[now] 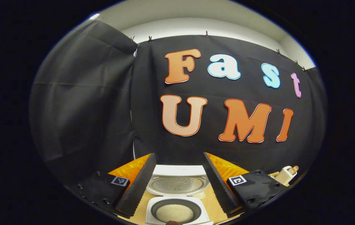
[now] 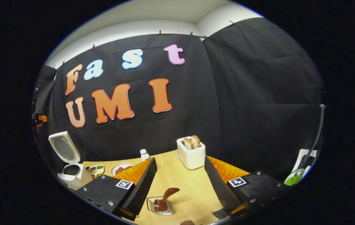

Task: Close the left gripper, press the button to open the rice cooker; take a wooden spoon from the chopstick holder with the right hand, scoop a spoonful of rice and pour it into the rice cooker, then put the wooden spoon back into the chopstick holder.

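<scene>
White rice cooker (image 1: 177, 200) stands lid-up, rice inside; wooden spoon (image 2: 165, 200) leans in wire chopstick holder (image 2: 160, 206).

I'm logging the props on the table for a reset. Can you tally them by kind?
Rice cooker: 1
Toaster: 1
Wooden spoon: 1
Chopstick holder: 1
Bottle: 1
Plate: 1
Total: 6

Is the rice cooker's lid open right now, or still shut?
Open. In the left gripper view the white rice cooker's lid stands raised behind the dark inner pot, which holds pale rice. The right gripper view shows the lid upright too.
</scene>
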`<state>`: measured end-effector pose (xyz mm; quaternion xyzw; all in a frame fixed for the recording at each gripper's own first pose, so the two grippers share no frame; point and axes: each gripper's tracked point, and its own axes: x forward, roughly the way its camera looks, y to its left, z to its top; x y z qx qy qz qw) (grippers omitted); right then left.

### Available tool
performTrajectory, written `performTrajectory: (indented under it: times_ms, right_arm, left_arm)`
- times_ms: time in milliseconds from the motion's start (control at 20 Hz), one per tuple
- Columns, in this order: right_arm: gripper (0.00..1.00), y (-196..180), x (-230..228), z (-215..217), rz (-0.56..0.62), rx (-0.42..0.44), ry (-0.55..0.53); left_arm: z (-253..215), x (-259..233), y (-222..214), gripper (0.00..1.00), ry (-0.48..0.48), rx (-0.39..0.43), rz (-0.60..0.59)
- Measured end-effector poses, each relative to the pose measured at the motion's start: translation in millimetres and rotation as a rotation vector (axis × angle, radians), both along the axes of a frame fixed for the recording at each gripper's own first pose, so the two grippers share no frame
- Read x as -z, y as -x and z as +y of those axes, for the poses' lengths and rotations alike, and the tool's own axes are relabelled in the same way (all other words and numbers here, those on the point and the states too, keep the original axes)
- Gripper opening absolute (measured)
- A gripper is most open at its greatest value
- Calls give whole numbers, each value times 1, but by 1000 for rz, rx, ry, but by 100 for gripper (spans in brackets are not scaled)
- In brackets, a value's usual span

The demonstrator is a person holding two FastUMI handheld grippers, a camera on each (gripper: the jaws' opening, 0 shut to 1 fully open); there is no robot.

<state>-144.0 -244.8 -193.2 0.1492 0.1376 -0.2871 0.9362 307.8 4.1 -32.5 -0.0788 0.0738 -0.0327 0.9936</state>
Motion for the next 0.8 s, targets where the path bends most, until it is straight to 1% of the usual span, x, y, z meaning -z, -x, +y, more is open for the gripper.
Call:
performTrajectory:
  times_ms: [50,100,200,300,450,550,700,800]
  right_arm:
    - [95,2,-8,1,-3,1,14]
    - [95,5,-17,2,-6,3,37]
    - [95,9,-36,2,-17,8,77]
    - [95,9,-47,6,-15,14,106]
    - [95,13,-65,5,-16,16,176]
    - [95,14,-70,18,-11,4,197]
    - [95,17,-76,18,-8,5,212]
    - [95,18,-79,18,-13,2,219]
  left_arm:
    - [0,2,-13,97,5,2,16]
    - [1,4,-25,97,-3,-2,28]
    - [0,7,-46,97,-29,-5,50]
    - [-6,17,-64,97,-55,12,81]
    - [-15,36,-89,97,-90,20,148]
    - [-17,49,-104,97,-92,19,196]
    - [-16,76,-119,97,-79,2,295]
    - [-18,94,-120,97,-75,-1,362]
